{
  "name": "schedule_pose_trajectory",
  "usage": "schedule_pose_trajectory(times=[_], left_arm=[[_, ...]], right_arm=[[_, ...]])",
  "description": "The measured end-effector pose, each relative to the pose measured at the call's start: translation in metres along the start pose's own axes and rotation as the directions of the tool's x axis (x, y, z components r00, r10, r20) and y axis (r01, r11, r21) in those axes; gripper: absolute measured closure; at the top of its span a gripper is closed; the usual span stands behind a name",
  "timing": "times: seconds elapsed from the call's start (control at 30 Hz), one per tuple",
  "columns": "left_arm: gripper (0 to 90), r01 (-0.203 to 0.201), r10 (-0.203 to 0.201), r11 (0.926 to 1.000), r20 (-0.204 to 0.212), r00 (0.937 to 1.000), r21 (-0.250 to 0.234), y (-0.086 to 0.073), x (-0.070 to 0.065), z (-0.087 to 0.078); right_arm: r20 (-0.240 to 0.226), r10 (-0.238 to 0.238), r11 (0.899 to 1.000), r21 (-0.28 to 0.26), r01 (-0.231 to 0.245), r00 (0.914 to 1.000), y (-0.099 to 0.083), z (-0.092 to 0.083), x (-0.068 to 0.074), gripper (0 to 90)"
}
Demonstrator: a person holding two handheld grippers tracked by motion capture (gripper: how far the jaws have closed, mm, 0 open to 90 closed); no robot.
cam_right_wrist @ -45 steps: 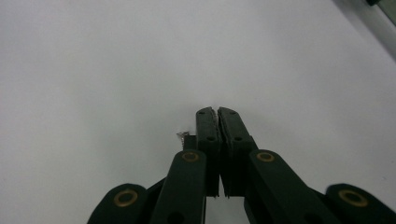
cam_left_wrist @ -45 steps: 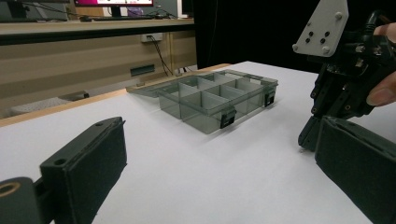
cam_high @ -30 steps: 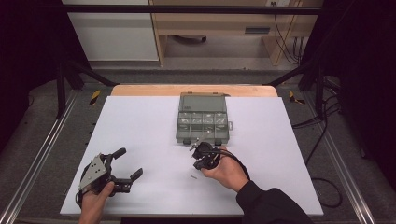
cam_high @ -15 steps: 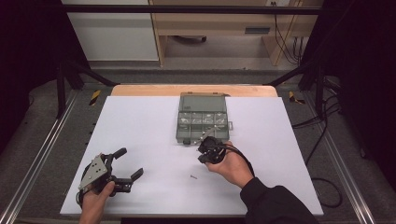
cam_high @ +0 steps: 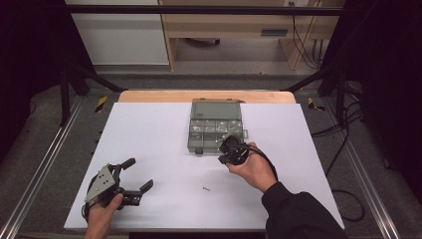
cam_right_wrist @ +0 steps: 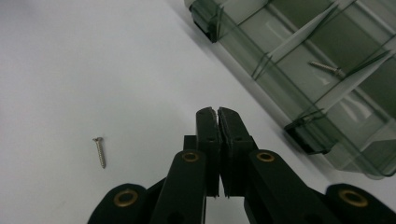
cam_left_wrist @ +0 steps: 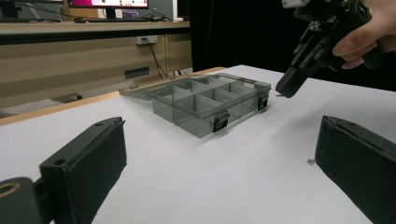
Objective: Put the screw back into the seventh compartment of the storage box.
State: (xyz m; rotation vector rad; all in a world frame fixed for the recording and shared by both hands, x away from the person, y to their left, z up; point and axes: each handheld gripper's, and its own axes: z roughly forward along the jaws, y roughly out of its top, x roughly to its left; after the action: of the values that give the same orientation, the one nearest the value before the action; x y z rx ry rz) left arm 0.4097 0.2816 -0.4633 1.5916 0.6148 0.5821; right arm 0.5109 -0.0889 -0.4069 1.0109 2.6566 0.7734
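The right hand-held gripper point(cam_high: 225, 148) hangs just above the white surface point(cam_high: 149, 134), right at the near edge of the grey compartment box point(cam_high: 214, 128). Its jaws are pressed together, pad against pad, and whether anything tiny sits pinched between the tips I cannot tell. In the right gripper view point(cam_right_wrist: 217, 112) the closed tips point at bare white surface, with the box's point(cam_right_wrist: 322, 60) near wall and its two dark latches just beyond them to the right.

The box stands open near the middle of the far half of the surface, its lid laid flat behind it. One screw in the box point(cam_right_wrist: 323, 66) lies in a compartment near a divider.

A loose screw point(cam_high: 206, 188) lies alone on the surface, nearer the person than the box and a little to the left of the right hand point(cam_high: 251, 169). The right gripper view shows it point(cam_right_wrist: 99, 151) well left of the closed jaws, touching nothing.

The left hand-held gripper point(cam_high: 140, 175) sits near the front left corner of the surface, held low, its jaws spread wide with nothing between them. Its own view point(cam_left_wrist: 219, 154) looks across the surface towards the box point(cam_left_wrist: 210, 100).
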Motion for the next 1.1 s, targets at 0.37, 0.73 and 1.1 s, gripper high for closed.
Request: schedule_pose_trajectory(times=[0.37, 0.73, 1.1], left_arm=[[1.9, -0.009, 0.009, 0.9999, 0.002, 1.0000, 0.005, 0.000, 0.000, -0.001], [1.9, -0.006, 0.006, 1.0000, 0.002, 1.0000, 0.000, 0.001, 0.001, -0.001], [1.9, -0.009, 0.009, 1.0000, 0.002, 1.0000, 0.002, 0.001, 0.001, -0.001]], right_arm=[[0.033, 0.007, 1.000, -0.025, -0.006, 0.9994, 0.014, -0.006, -0.010, 87.7], [0.057, 0.089, 0.994, -0.072, -0.084, 0.9945, 0.029, 0.000, -0.034, 87.7], [0.086, 0.108, 0.992, -0.082, -0.101, 0.9904, 0.036, 0.005, -0.044, 87.7]])
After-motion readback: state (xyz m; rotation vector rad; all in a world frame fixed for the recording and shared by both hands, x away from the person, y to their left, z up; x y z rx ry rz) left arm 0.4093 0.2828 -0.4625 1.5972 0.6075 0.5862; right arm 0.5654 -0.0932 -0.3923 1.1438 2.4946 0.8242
